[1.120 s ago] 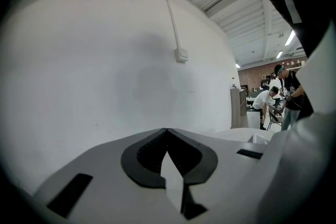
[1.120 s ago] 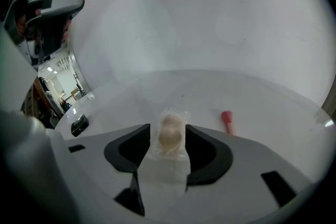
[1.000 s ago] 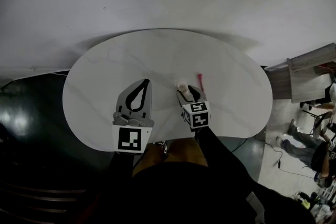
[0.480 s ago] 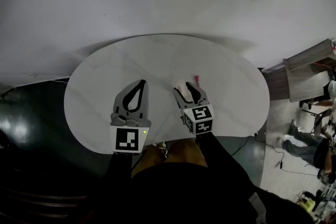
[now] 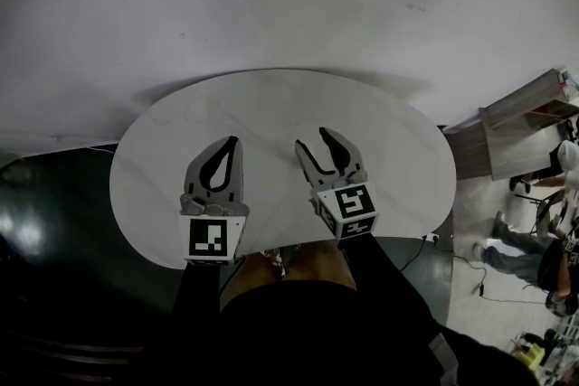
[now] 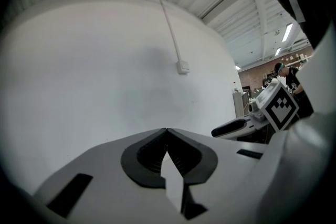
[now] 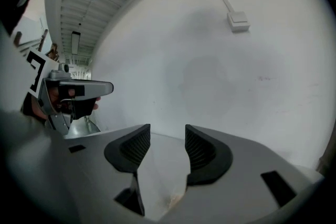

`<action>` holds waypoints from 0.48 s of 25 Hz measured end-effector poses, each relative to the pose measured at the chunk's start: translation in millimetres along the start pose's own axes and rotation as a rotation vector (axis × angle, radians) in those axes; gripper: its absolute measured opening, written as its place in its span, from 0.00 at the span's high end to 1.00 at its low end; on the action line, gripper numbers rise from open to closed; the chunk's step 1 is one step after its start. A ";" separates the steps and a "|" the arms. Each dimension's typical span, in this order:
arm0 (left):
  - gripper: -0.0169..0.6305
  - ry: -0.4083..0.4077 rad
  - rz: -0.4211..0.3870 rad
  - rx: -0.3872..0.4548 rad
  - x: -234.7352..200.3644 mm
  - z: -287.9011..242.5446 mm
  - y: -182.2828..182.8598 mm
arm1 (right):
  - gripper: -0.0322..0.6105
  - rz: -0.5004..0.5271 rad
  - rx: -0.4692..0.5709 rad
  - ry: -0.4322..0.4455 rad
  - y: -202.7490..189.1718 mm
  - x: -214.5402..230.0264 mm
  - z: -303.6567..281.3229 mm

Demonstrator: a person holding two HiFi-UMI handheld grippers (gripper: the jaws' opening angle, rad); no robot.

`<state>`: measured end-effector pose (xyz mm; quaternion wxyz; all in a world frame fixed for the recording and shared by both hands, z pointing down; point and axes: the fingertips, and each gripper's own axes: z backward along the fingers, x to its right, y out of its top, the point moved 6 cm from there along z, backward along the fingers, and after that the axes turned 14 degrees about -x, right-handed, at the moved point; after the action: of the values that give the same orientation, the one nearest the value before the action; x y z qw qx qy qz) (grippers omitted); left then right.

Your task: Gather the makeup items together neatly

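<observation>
No makeup items can be made out in any view, so their place relative to either gripper cannot be told. In the head view part of the white rounded table (image 5: 271,104) is covered by the two grippers held over it, and whatever lies beneath them is hidden. The right gripper (image 5: 313,138) is held over the near middle of the table with its jaws moderately apart and nothing gripped. In the right gripper view only a pale surface and the white wall (image 7: 210,86) are seen through the gap. The left gripper (image 5: 233,141) is held just beside it, with its jaws brought together so that the tips meet. Only a narrow pale sliver is seen lower down between the ribbed pads (image 6: 149,157), and nothing is held there. Both grippers are pointed nearly level at the wall, so the tabletop is largely cut out of both gripper views. A small wall box (image 6: 182,66), with a cable run rising from it, is seen on the wall. The marker cube (image 5: 345,202) of the right gripper is seen at the near end, next to the person's dark sleeves (image 5: 380,276). The things at the far right edge of the head view are too small to be named.
</observation>
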<state>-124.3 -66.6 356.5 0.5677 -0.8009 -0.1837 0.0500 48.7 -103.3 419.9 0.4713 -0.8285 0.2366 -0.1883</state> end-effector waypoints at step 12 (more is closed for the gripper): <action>0.95 0.141 0.008 -0.006 -25.3 32.3 -10.1 | 0.61 0.067 0.027 0.145 16.6 -40.0 -12.5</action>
<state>-159.5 -43.8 351.3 0.5764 -0.8050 -0.1403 -0.0049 5.8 -96.6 407.9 0.4702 -0.7978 0.2950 -0.2353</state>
